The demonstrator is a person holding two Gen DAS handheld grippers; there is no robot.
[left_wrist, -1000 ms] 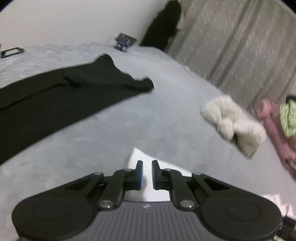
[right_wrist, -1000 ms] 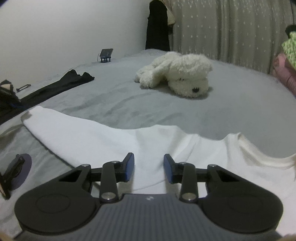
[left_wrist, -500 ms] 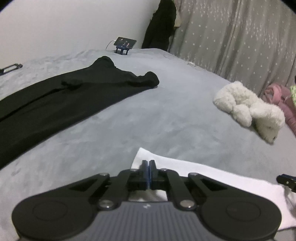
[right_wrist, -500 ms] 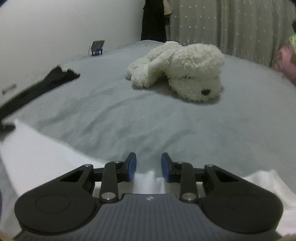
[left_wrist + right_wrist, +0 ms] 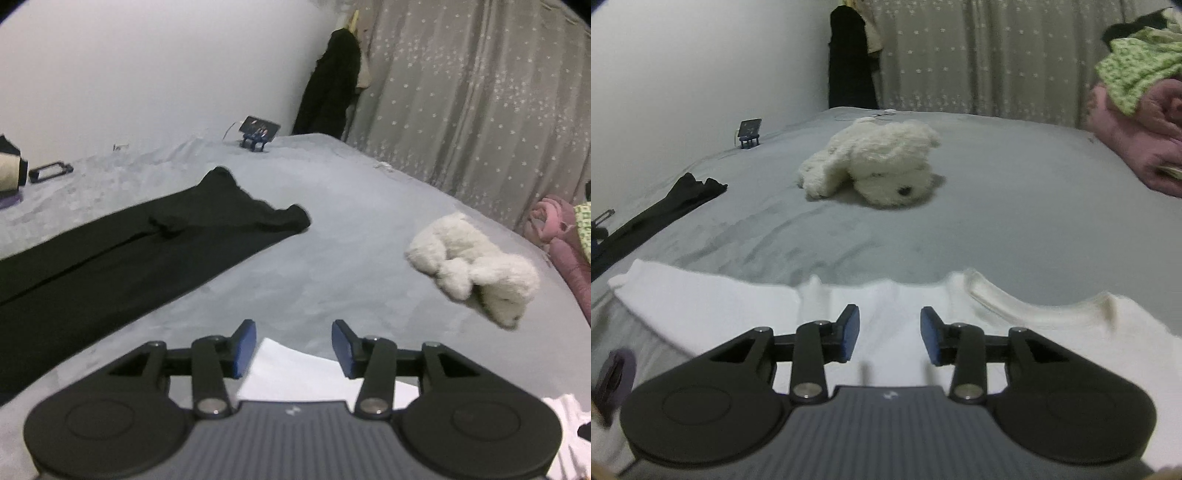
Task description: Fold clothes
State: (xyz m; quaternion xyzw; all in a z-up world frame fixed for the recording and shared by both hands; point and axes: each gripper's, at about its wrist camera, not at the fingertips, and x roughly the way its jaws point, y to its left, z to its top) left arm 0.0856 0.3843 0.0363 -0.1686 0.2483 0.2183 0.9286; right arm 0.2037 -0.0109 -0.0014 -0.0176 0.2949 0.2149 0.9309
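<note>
Left gripper (image 5: pixel 293 345) jaws just opening, releasing white shirt (image 5: pixel 713 306) corner; nothing pinched. Right gripper (image 5: pixel 889 334) also widening, released, shirt lying flat beneath along near edge of bed (image 5: pixel 1015 221). Fold apparently laid; regrasping likely following.

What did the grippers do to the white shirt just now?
The left hand-held gripper was pinched shut on the white shirt, and has just opened and let it go. The right hand-held gripper opened a little wider. The black trousers and plush dog stayed put.
</note>
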